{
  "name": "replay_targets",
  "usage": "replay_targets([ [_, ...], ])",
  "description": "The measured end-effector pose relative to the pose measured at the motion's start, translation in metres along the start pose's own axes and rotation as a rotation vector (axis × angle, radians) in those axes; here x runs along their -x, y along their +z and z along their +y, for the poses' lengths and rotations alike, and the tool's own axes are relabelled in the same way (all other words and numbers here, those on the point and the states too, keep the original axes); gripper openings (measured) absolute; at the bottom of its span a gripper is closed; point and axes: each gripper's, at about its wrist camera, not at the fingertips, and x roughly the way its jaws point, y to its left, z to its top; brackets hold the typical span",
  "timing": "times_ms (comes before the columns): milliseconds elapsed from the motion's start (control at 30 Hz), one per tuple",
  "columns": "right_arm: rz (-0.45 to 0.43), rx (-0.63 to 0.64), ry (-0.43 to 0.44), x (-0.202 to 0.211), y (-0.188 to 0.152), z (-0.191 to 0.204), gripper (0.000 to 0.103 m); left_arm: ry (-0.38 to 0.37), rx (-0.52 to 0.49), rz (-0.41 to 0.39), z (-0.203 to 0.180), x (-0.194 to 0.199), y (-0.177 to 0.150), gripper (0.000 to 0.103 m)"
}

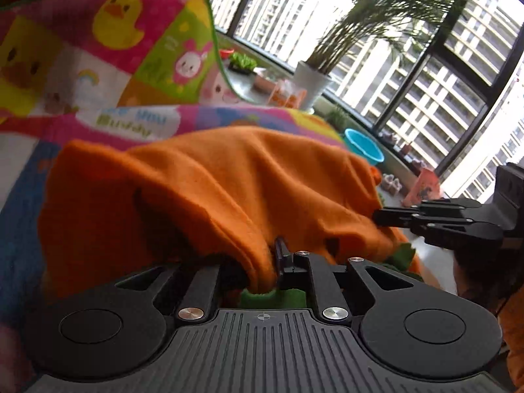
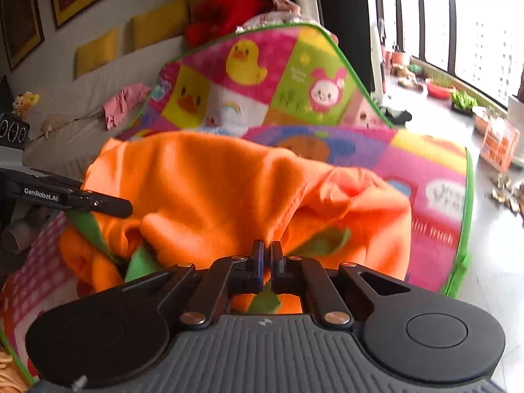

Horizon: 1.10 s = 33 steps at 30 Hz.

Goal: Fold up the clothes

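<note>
Left wrist view: left claw point(image 1: 273, 255) tips buried under bunched orange garment point(image 1: 209, 190).

There is one orange garment point(image 2: 203, 183) with green parts, and it lies on one colourful play mat point(image 2: 425, 177). Two grippers are at the garment: the left gripper point(image 1: 273, 255) and the right gripper point(image 2: 270, 255). On the mat I count two yellow ducks point(image 2: 244, 62) and one pink rabbit point(image 2: 326, 90). Beyond the mat, on the sofa, there are three yellow cushions point(image 2: 160, 21) and one pink cloth point(image 2: 122, 104). Near the window behind the mat stand one blue basin point(image 1: 363, 145) and one white plant pot point(image 1: 311, 80).
</note>
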Motion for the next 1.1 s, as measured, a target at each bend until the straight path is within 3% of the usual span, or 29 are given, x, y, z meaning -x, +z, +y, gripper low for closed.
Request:
replay_targets([
  [167, 0.037, 0.019, -0.005, -0.007, -0.015, 0.007, 0.003, -0.004, -0.006, -0.004, -0.004, 0.024, -0.006, 0.019],
  [367, 0.049, 0.062, -0.028, -0.012, -0.027, 0.012, 0.004, -0.023, -0.057, -0.207, -0.023, 0.084, 0.025, 0.031],
  [467, 0.039, 0.073, -0.042, -0.009, -0.032, 0.013, 0.004, -0.042, -0.058, -0.28, -0.026, 0.088, 0.041, 0.033],
  [533, 0.035, 0.081, -0.061, -0.005, -0.035, 0.014, 0.004, -0.054, -0.045, -0.247, -0.028, 0.067, 0.045, 0.033],
  [600, 0.03, 0.087, -0.083, 0.001, -0.036, 0.014, 0.006, -0.049, -0.035, -0.163, -0.027, 0.041, 0.033, 0.033],
  [700, -0.026, 0.083, -0.113, 0.02, -0.03, 0.013, 0.018, -0.028, -0.025, -0.021, -0.022, 0.003, 0.004, 0.033],
  [767, -0.099, 0.083, -0.112, 0.033, -0.019, 0.016, 0.036, -0.009, -0.018, 0.028, -0.015, -0.013, -0.015, 0.035],
  [833, -0.166, 0.112, -0.108, 0.038, -0.004, 0.023, 0.045, -0.017, -0.003, 0.026, -0.012, -0.012, -0.02, 0.035],
  [933, -0.219, 0.162, -0.097, 0.025, 0.017, 0.037, 0.046, -0.026, 0.012, 0.022, -0.01, -0.009, -0.024, 0.036],
  [1033, -0.178, 0.182, -0.076, -0.017, 0.034, 0.044, 0.054, -0.015, -0.001, 0.028, -0.015, -0.007, -0.026, 0.036],
  [1100, -0.087, 0.172, -0.095, -0.051, 0.037, 0.043, 0.055, -0.012, -0.009, 0.026, -0.019, -0.001, -0.025, 0.036],
])
